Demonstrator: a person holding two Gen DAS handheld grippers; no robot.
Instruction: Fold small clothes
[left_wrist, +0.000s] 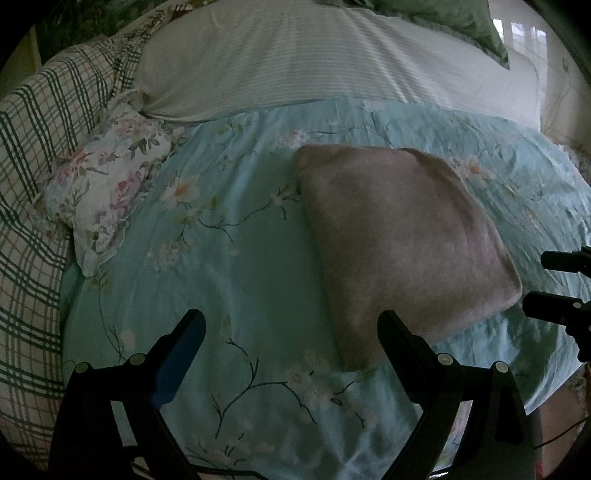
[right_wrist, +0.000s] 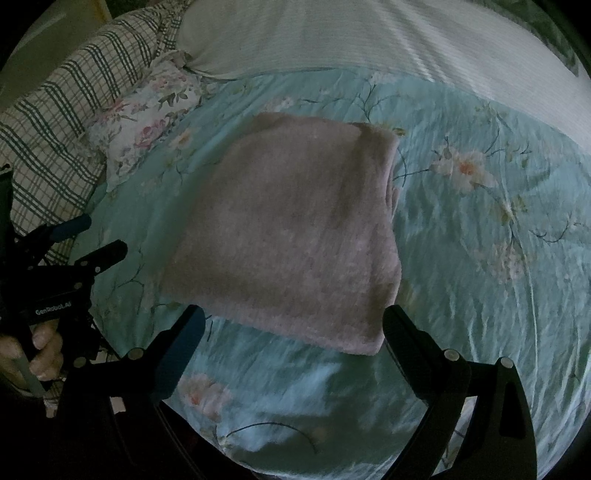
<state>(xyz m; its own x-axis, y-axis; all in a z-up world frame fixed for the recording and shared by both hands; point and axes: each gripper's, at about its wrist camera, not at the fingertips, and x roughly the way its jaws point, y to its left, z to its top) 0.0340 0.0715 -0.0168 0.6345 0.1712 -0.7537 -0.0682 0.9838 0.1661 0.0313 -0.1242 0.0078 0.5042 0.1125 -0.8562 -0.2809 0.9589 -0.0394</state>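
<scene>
A fuzzy mauve-pink cloth (left_wrist: 402, 240) lies folded into a thick square on the teal floral bedspread (left_wrist: 236, 258). My left gripper (left_wrist: 291, 325) is open, just short of the cloth's near corner, its right finger beside the cloth edge. The right gripper (left_wrist: 546, 282) shows at the right edge of the left wrist view, open and empty. In the right wrist view the folded cloth (right_wrist: 288, 236) fills the middle, and my right gripper (right_wrist: 295, 321) stands open at its near edge. The left gripper (right_wrist: 96, 240) appears at the left, held by a hand (right_wrist: 40, 350).
A small floral fabric piece (left_wrist: 110, 184) lies at the left of the bedspread. A green plaid pillow (left_wrist: 40, 155) sits beyond it, and a white striped cover (left_wrist: 314, 62) spans the back. The bedspread's near edge falls away below the grippers.
</scene>
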